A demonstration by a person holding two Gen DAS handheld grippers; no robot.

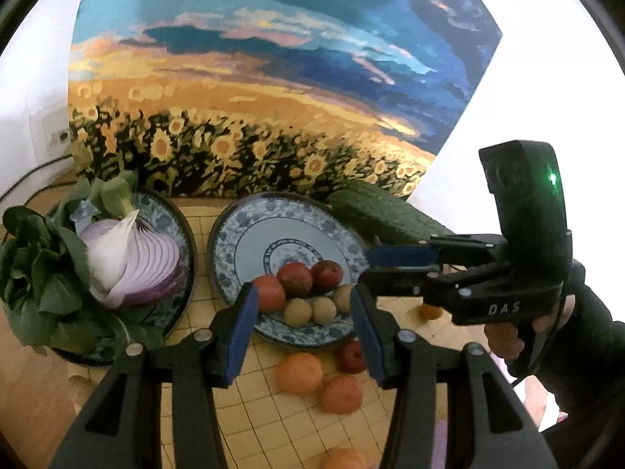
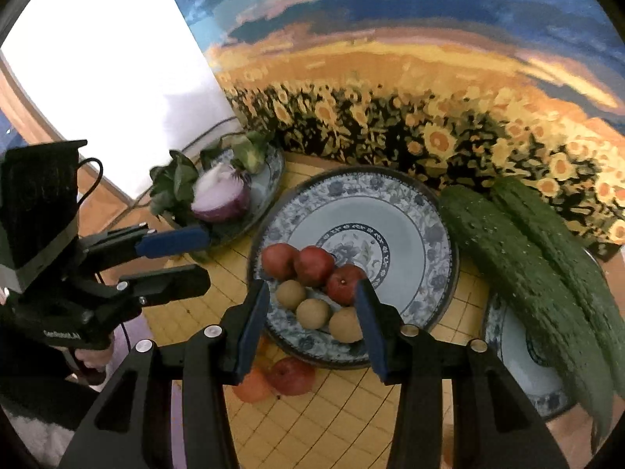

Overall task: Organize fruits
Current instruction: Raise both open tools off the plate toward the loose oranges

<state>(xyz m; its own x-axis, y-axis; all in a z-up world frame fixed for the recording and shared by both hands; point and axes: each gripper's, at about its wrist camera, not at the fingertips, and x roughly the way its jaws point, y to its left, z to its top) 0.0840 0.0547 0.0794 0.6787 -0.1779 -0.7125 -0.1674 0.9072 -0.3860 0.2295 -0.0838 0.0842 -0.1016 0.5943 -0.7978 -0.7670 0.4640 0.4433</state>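
Observation:
A blue patterned plate [image 1: 250, 234] [image 2: 425, 211] holds three red fruits [image 1: 295, 278] [image 2: 313, 265] and three small brown round fruits [image 1: 323, 310] [image 2: 312, 313] at its near edge. More fruit lies on the yellow grid mat [image 1: 273, 422] in front: oranges [image 1: 299, 373] [image 2: 252, 387] and a red fruit [image 1: 350, 356] [image 2: 293, 376]. My left gripper [image 1: 302, 332] [image 2: 205, 258] hovers over the plate's near edge, open and empty. My right gripper [image 2: 312, 324] [image 1: 369, 267] hangs above the same fruit pile, also open with nothing between its pads.
A second plate [image 1: 172, 211] [image 2: 273, 164] on the left carries half a purple onion [image 1: 133, 258] [image 2: 220, 195] and leafy greens [image 1: 35, 273]. Two cucumbers [image 2: 527, 273] [image 1: 383, 211] lie over a third plate [image 2: 519, 371] on the right. A sunflower picture [image 1: 254, 78] stands behind.

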